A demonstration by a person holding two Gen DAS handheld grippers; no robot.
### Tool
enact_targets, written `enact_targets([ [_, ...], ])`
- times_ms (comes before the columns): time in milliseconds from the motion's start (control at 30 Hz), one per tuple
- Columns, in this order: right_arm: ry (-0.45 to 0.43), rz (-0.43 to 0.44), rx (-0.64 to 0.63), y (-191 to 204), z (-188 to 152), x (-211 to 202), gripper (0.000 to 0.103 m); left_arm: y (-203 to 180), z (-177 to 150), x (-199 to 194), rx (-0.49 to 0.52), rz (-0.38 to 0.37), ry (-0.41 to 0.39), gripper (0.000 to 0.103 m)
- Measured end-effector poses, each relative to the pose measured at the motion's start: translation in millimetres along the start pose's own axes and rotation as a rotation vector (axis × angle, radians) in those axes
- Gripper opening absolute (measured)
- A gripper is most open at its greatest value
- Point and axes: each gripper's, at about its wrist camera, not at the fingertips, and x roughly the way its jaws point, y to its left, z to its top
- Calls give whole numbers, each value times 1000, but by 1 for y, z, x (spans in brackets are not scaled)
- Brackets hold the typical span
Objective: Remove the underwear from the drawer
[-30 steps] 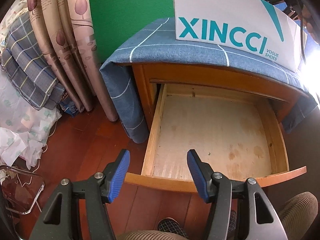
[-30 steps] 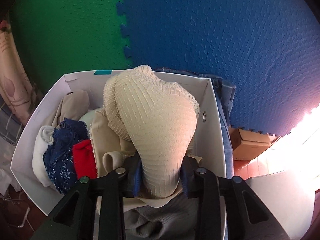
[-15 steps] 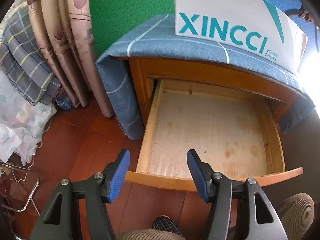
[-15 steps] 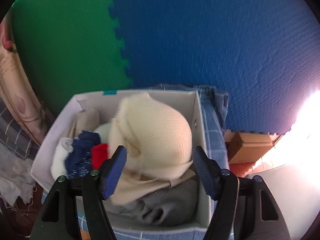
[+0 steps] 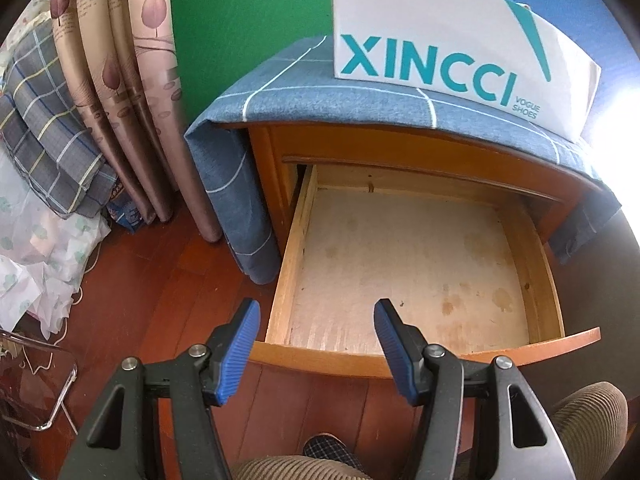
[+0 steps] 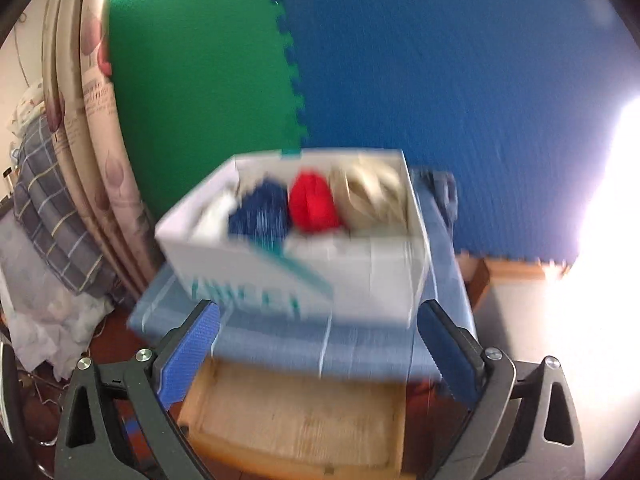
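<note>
The wooden drawer [image 5: 404, 264] of the nightstand stands pulled out, and its stained bottom is bare. My left gripper [image 5: 316, 320] hovers open over the drawer's front left corner with nothing between its blue pads. On the nightstand's blue cloth stands a white shoe box [image 6: 320, 276] holding rolled underwear: cream [image 6: 372, 196], red [image 6: 312, 204] and dark blue [image 6: 260, 216] pieces. My right gripper [image 6: 320, 336] is pulled back from the box, its jaws opening wide and holding nothing. This view is blurred by motion. The drawer [image 6: 296, 420] shows below it.
Patterned curtains [image 5: 120, 92] and a folded plaid blanket [image 5: 44, 132] lie left of the nightstand. A clear plastic stool edge [image 5: 36, 384] sits at lower left on the red wood floor. A person's corduroy knees and a slipper [image 5: 328, 452] are at the bottom.
My right gripper let go of the cream underwear into the box, opened wide and drew back from the box. The left gripper stayed over the drawer front.
</note>
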Motion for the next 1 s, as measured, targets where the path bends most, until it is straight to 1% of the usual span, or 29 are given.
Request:
enact_targets([
  [67,24,-9,40,-3,-39,0,98,-1,-1,-3,3,-6,-4,61],
  [100,38,-25,66,-6,-58,2,98,-2,-1,-4,5,-5,-7,61],
  [167,69,-74,75,-10,-87,11,99,-4,-2,-7,12,-7,-11,61],
  [267,154,-117,74,-9,-121,28,99,-8,-4,-9,26,-5,-15,61],
  [333,186,-119,76,-9,-136,35,99,-9,-3,-8,34,-7,-15,61],
  [467,220,-107,29,1,-152,45,98,-14,-2,-7,56,-7,-14,61],
  [700,263,-73,47,4,-167,55,98,-18,-4,-6,74,-7,-13,61],
  [1000,283,-78,45,6,-170,58,98,-22,-5,-6,89,0,-13,61],
])
